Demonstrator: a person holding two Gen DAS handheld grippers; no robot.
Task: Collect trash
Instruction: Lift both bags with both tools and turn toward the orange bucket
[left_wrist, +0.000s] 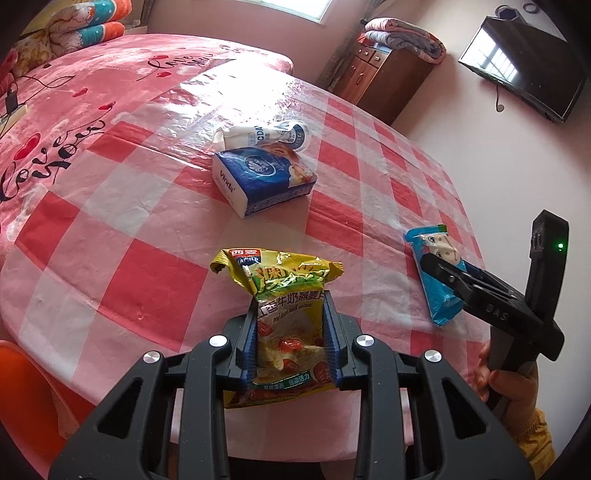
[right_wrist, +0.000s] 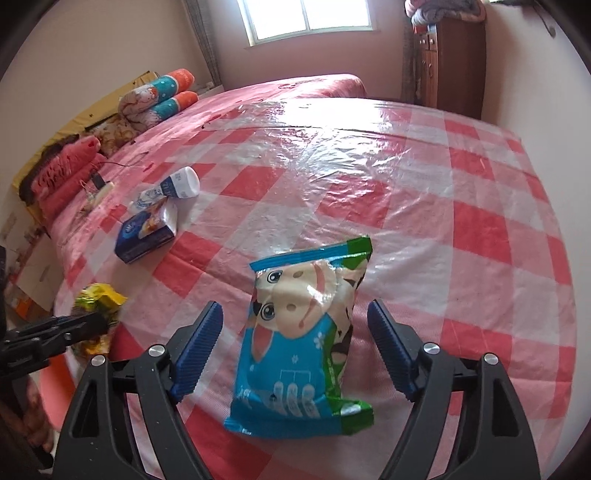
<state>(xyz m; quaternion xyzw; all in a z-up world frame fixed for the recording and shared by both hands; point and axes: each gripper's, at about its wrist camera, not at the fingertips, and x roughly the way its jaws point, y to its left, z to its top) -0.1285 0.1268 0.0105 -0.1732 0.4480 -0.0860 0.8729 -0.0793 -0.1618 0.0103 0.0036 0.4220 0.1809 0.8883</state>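
Left gripper (left_wrist: 291, 332) pinches the yellow oatmeal packet (left_wrist: 284, 314) near the counter's (right_wrist: 443, 240) near edge. Right gripper (right_wrist: 295, 350), fingers spread, straddles the blue snack wrapper (right_wrist: 299, 354), lengthwise between them, apparently lying flat.

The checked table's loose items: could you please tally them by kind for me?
Snack packets: 2, yellow foil oatmeal packet and blue cow-print wrapper
Tissue packs: 1, blue Vinda pack
Bottles: 1, white crushed plastic bottle
Total: 4
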